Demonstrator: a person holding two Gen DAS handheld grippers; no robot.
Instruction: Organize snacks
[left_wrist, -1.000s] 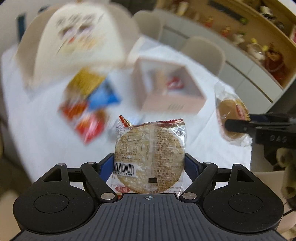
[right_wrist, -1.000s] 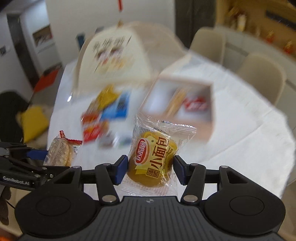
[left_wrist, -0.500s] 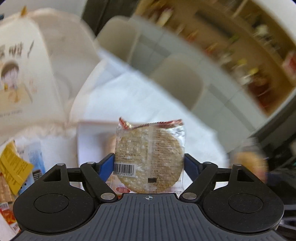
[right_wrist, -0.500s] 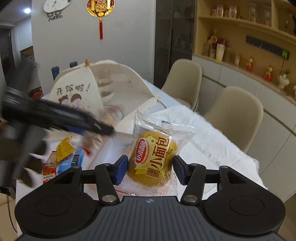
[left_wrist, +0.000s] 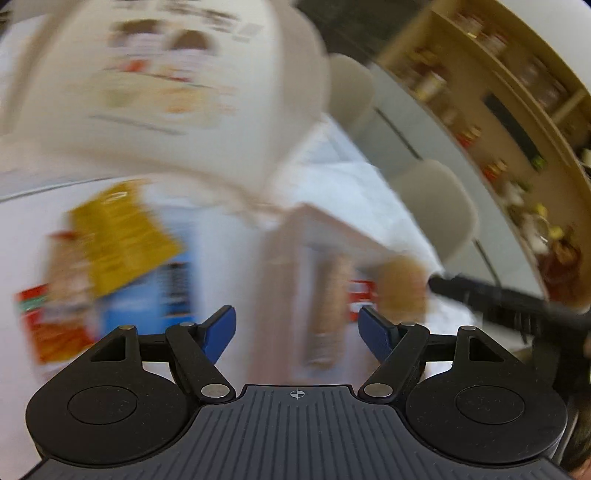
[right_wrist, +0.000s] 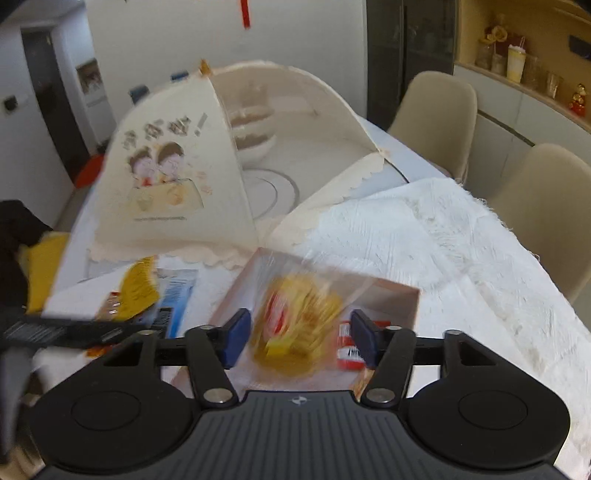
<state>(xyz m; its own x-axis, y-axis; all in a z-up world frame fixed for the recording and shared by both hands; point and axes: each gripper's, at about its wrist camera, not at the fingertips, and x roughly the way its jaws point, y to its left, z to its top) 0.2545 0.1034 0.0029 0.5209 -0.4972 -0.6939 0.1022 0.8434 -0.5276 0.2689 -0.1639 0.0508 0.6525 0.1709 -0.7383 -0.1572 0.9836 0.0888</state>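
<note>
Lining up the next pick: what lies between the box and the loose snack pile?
In the right wrist view, only a narrow strip of bare white tablecloth separates the box from the snack pile. The left view is too blurred.

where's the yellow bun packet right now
In the right wrist view the yellow bun packet shows blurred between the open right tongs, over the box.

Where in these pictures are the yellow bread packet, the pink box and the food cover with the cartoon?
yellow bread packet (right_wrist: 295, 325): right wrist view, blurred yellow middle.
pink box (right_wrist: 369, 282): right wrist view, far rim.
food cover (right_wrist: 166, 166): right wrist view, cartoon panel.
</note>
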